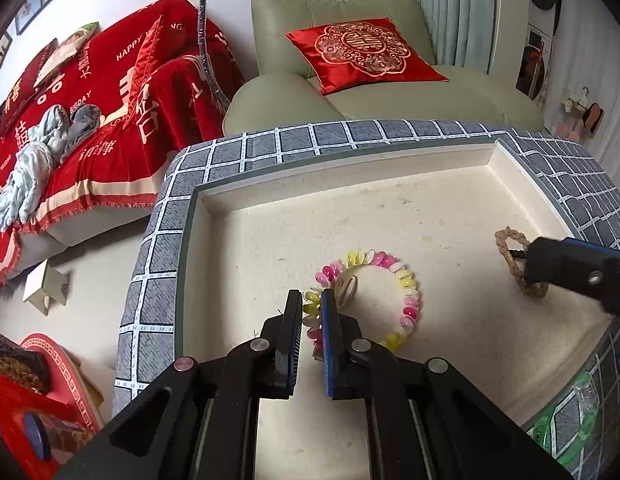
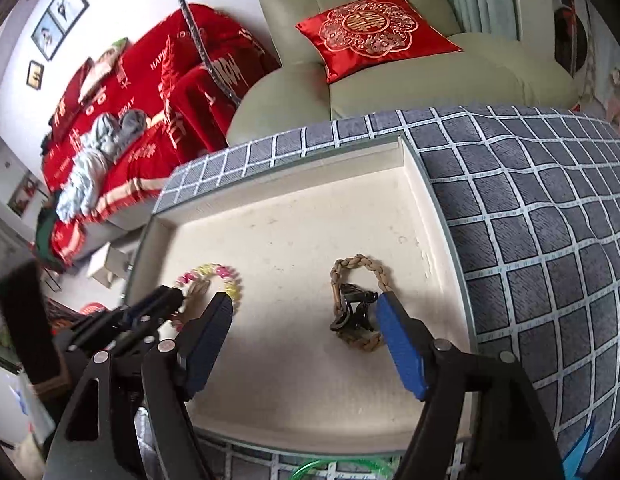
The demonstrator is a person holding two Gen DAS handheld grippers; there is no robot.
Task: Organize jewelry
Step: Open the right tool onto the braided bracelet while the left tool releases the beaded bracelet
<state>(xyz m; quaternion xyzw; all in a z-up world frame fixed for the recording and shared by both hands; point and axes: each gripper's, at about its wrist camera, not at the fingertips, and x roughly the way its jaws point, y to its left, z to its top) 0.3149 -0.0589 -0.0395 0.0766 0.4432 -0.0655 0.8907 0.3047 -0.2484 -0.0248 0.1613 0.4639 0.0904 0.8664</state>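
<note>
1. Jaws of the left gripper [image 1: 312,300] pinch the pink-and-yellow bead bracelet [image 1: 406,296] lying in the cream tray [image 1: 270,240], likely to lift it.
2. Right gripper [image 2: 306,304] jaws stand spread around the braided cord bracelet [image 2: 356,264] inside that tray, ready to close.

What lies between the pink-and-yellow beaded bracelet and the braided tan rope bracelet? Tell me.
Only bare cream tray floor separates beaded bracelet from rope bracelet, clearest in the left wrist view.

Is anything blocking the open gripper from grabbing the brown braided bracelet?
Nothing visible is. The right gripper is open, and the braided bracelet lies on the bare tray floor right by its fingertips. The bead bracelet sits off to the left, at the left gripper.
</note>
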